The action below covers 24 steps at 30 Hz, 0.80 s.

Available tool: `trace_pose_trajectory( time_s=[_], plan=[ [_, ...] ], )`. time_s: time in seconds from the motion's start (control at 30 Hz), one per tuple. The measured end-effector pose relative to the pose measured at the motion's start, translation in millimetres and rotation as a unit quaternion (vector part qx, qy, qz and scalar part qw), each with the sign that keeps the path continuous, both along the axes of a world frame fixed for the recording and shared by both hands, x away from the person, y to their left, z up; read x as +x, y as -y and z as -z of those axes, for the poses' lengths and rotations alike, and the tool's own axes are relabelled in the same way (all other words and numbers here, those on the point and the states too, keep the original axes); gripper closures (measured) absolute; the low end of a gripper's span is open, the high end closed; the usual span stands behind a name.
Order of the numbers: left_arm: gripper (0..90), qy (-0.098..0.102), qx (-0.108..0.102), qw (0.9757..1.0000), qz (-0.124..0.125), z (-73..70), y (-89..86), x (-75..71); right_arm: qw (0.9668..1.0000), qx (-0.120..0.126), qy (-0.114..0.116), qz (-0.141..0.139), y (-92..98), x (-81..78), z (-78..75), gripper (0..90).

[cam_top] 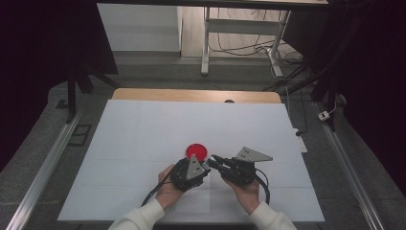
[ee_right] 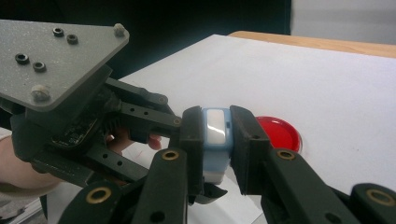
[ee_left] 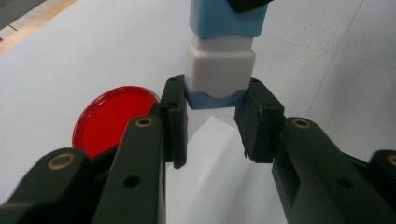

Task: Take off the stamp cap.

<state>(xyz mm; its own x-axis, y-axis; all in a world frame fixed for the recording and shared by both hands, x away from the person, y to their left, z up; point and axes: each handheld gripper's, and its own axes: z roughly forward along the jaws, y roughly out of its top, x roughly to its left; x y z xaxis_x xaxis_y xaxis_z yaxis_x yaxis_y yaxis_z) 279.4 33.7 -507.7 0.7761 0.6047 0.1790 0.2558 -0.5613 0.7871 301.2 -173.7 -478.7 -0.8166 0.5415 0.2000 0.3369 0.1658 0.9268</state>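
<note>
High view: two hand-held grippers meet over a white-covered table (cam_top: 143, 139), both clamped on one small blue-and-white block (ee_left: 220, 65) just beside a red disc (cam_top: 197, 150).

The left gripper (cam_top: 198, 165) pinches the block's lower blue end between its pads, and the right gripper (cam_top: 214, 160) grips its other end, as the right gripper view shows with the block (ee_right: 215, 140) tight between the jaws. The white sheet leaves a strip of wood bare at the far edge; beyond it stand a grey floor, a desk frame (cam_top: 239, 38) and loose cables (cam_top: 249, 48), with dark curtains on both sides. From above, the block is hidden by the grippers, and its top is cut off in the left gripper view.
</note>
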Motion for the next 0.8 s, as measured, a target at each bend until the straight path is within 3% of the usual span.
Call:
trace_pose_trajectory(
  time_s=[0.17,0.4,0.67,0.8],
  plan=[
    [64.9,0.000,0.000,1.0000,0.002,0.4,-0.1,-0.1,1.0000,-0.002,-0.001,0.000,0.1,0.0,0.2,75.0],
    [65.2,0.012,0.019,0.9998,0.003,1.1,2.0,-1.6,0.9999,-0.010,-0.003,-0.002,-0.5,-0.3,-0.6,75.1],
    [65.0,-0.005,-0.017,0.9998,0.002,1.1,-1.4,0.3,1.0000,-0.004,-0.001,0.004,0.7,-0.9,-1.7,74.9],
    [65.1,-0.008,-0.017,0.9998,0.002,1.2,-0.8,-0.2,1.0000,-0.005,-0.001,0.004,0.6,-1.4,-1.9,75.0]
  ],
)
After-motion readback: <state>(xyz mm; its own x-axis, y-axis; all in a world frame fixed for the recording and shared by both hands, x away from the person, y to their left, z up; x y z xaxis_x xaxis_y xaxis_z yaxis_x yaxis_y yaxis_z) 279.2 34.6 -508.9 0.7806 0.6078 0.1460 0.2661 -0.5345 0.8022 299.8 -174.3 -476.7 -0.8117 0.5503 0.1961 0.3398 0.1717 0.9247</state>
